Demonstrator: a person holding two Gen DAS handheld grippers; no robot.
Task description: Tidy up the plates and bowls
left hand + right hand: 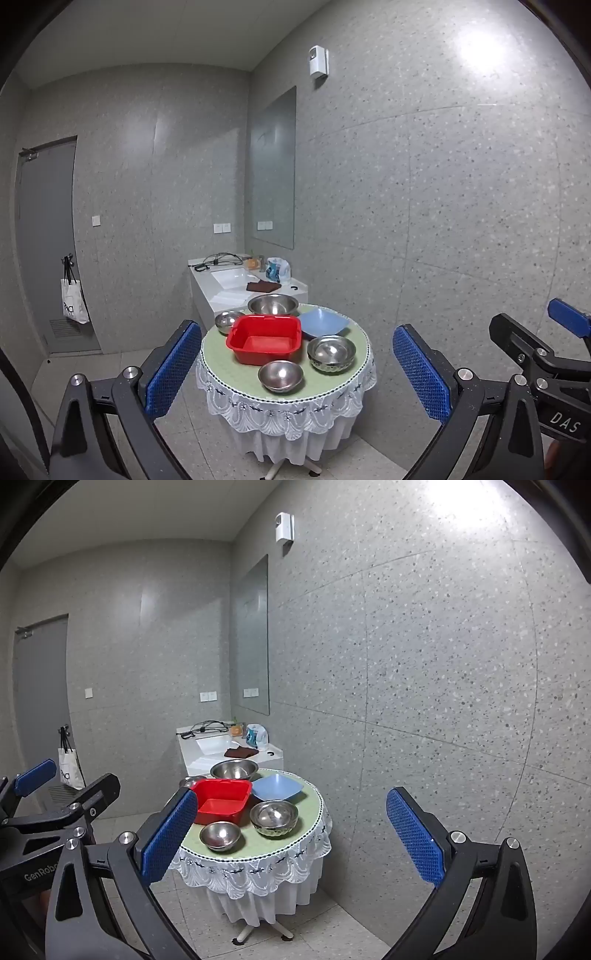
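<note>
A small round table (221, 373) with a green top and white lace skirt holds a red rectangular tub (264, 341), a blue square bowl (323, 323), a large steel bowl (272, 305) at the back, a small steel bowl (227, 320) at the left, a steel bowl (280, 374) at the front and stacked steel bowls (331, 352) at the right. My left gripper (295, 373) is open, empty and well short of the table. My right gripper (291, 849) is open and empty too, with the table (314, 812) between its fingers in view.
A white sink counter (236, 284) with cables, a brown cloth and a bag stands behind the table against the speckled wall. A grey door (44, 240) with a hanging tote bag (74, 302) is at the left. Tiled floor surrounds the table.
</note>
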